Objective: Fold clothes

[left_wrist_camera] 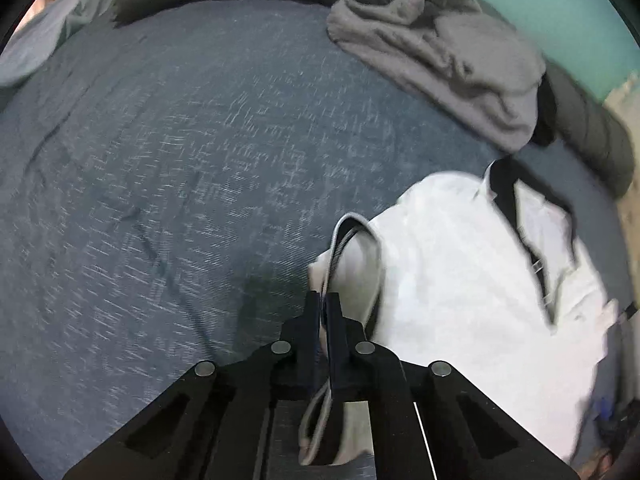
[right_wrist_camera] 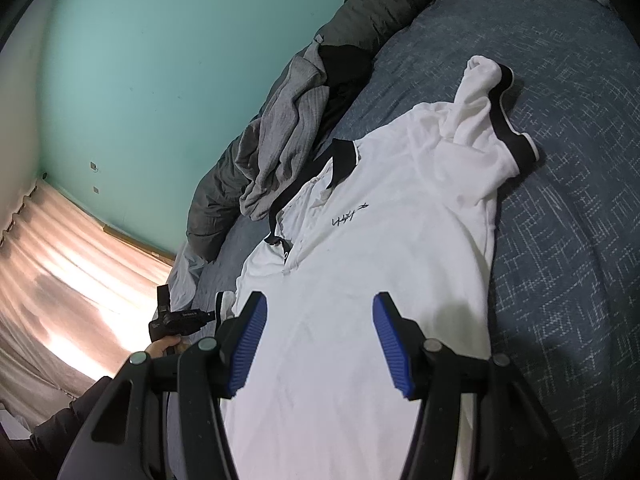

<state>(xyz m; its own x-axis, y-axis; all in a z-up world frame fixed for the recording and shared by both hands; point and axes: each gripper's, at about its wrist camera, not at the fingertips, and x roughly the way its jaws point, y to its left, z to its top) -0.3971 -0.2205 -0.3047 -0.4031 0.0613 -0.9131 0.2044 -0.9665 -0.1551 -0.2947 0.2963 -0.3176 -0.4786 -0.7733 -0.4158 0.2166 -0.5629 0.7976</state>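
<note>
A white polo shirt (left_wrist_camera: 460, 280) with a black collar (right_wrist_camera: 344, 156) lies face up on the blue bedspread (left_wrist_camera: 180, 180). My left gripper (left_wrist_camera: 324, 304) is shut on the dark-edged cuff of one short sleeve (left_wrist_camera: 352, 236); the cloth runs between its fingers and back toward the camera. In the right wrist view the shirt (right_wrist_camera: 380, 240) fills the middle, and its other sleeve (right_wrist_camera: 492, 120) lies crumpled at the far side. My right gripper (right_wrist_camera: 320, 300) hovers open over the shirt's lower body, its blue pads (right_wrist_camera: 248, 340) wide apart with nothing gripped.
A crumpled grey garment (left_wrist_camera: 440, 52) lies beyond the collar against a dark rolled quilt (right_wrist_camera: 372, 8) along the green wall (right_wrist_camera: 160, 60). A hand (right_wrist_camera: 164, 346) holding a black device shows at the bed's edge, with a pale curtain (right_wrist_camera: 60, 280) behind it.
</note>
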